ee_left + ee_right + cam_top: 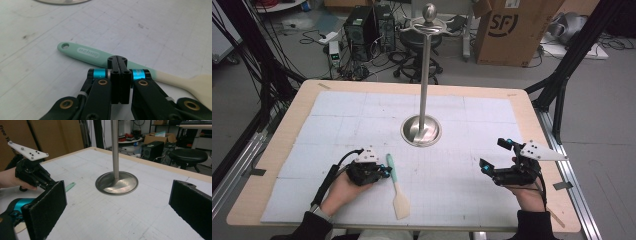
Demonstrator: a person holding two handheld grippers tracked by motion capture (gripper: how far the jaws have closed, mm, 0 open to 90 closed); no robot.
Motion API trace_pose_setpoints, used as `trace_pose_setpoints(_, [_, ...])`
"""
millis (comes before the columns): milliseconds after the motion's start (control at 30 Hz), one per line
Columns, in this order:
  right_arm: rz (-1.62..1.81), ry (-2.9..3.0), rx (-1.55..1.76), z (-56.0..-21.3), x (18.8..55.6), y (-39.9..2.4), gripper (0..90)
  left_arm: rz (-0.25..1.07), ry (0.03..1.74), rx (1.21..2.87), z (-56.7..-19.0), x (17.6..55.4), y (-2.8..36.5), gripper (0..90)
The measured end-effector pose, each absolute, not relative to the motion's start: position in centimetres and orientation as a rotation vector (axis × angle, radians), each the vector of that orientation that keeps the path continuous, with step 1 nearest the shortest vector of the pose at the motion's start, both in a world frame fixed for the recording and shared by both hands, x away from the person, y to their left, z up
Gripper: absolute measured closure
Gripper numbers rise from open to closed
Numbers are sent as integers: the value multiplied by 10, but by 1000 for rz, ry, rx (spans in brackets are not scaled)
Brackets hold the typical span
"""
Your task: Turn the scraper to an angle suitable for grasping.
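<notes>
- Mint-handled spatula (395,183) lies flat on the white mat (462,190) (pale blade toward the person).
- Left gripper (119,65) jaws closed together, empty, just beside its handle.
- Right gripper (494,155) jaws wide apart, empty, well away.

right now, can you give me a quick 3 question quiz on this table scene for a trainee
1. True or false: the left gripper has its jaws shut.
2. What colour is the handle of the spatula?
3. The right gripper stands: A) open, holding nothing B) shut on the metal stand.

Key: 1 true; 2 mint green; 3 A.
</notes>
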State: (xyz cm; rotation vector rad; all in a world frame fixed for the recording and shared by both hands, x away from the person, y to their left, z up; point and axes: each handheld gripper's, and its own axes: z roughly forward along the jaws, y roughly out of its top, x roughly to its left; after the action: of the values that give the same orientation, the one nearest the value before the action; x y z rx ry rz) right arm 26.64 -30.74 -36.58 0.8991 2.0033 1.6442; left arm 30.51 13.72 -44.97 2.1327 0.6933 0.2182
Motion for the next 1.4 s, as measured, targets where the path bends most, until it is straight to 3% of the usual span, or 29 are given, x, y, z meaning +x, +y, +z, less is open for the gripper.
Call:
trace_pose_setpoints(333, [1642,2004,900,-366,266,-309,5,191,556,2171,-450,294,89,900])
trace_pose_setpoints(900, [1652,1988,903,-365,264,-313,5,205,411,2189,-441,258,65,900])
trace_pose_setpoints(1233, [1654,1988,907,-366,265,-314,5,77,310,2212,-440,231,48,900])
trace_pose_setpoints(1400, [1658,1989,902,-366,265,-314,5,75,241,2262,-445,216,38,900])
